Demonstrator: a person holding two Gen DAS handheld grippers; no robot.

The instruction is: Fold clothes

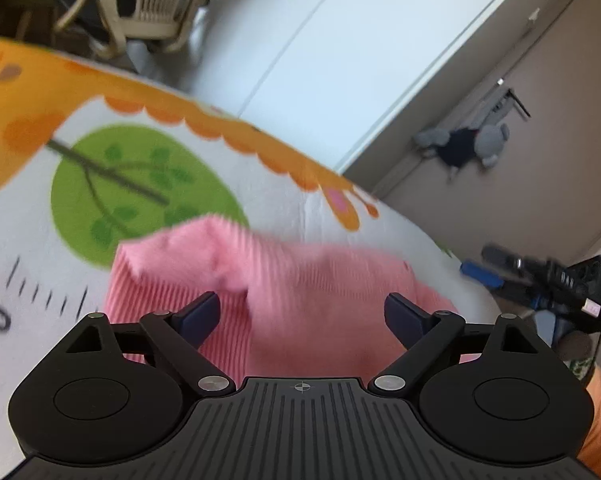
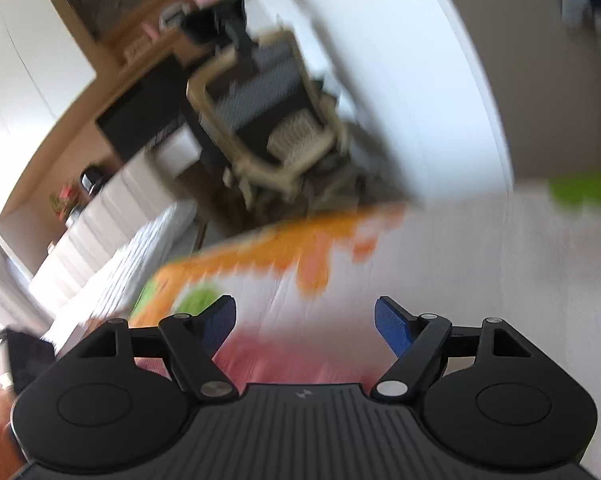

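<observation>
A pink ribbed garment (image 1: pixel 284 280) lies crumpled on a printed blanket (image 1: pixel 260 184) with a green tree and orange border. My left gripper (image 1: pixel 302 316) hovers just over the garment's near part, jaws wide open, nothing between them. In the blurred right wrist view my right gripper (image 2: pixel 304 322) is open too, and a strip of the pink garment (image 2: pixel 284 364) shows low between its blue fingers (image 2: pixel 392 326), over the blanket (image 2: pixel 420 280). The right gripper's body (image 1: pixel 556 284) appears at the far right of the left wrist view.
A beige office chair (image 2: pixel 268 128) stands beyond the blanket's far edge, with a wooden desk (image 2: pixel 148 44) behind it. A white wardrobe (image 1: pixel 340 48) and a door with a grey plush toy (image 1: pixel 464 144) hanging on it rise on the right. White bedding (image 2: pixel 112 248) lies left.
</observation>
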